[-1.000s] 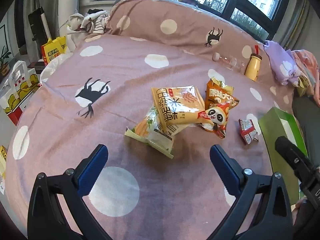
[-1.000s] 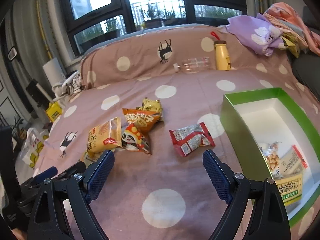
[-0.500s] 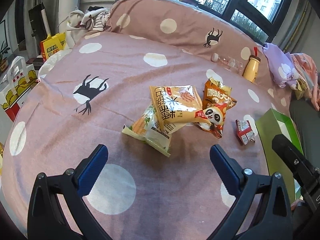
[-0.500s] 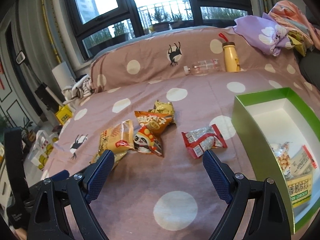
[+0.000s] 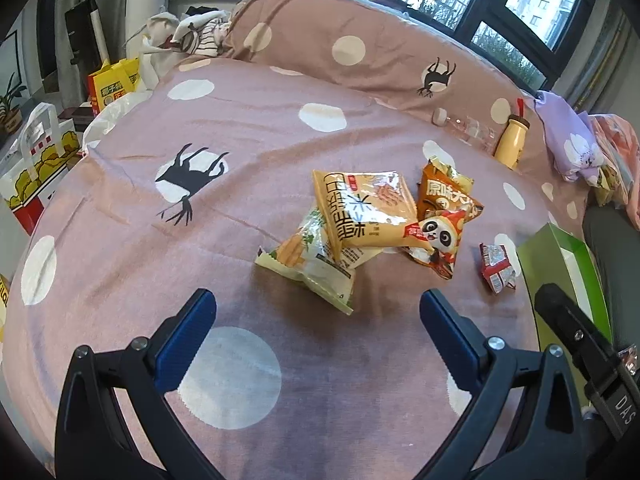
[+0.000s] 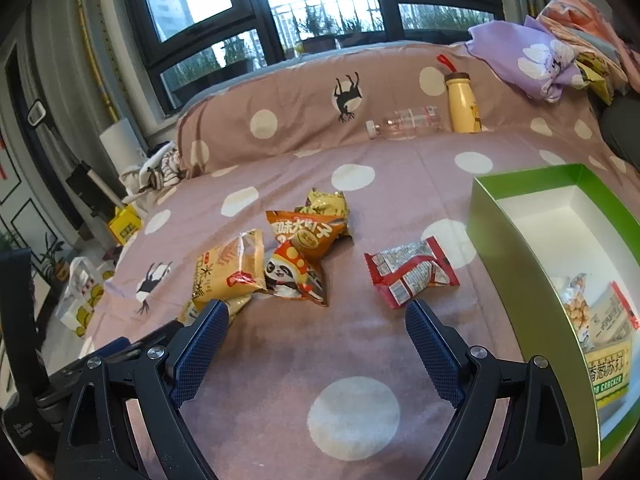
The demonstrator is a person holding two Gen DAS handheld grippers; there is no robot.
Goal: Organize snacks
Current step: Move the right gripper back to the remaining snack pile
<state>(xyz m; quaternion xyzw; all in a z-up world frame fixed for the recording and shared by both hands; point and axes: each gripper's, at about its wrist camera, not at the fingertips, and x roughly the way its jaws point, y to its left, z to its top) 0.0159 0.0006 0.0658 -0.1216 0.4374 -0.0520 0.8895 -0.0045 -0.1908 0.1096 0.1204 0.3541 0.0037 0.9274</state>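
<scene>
Both grippers nearer the snack pile (image 5: 372, 224) — jaws apart, holding nothing.

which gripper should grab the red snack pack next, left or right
Right, probably. The right hand-held gripper is open, with the red snack pack just ahead of its fingers beside the green box. The left hand-held gripper faces the pale green packet instead.
</scene>
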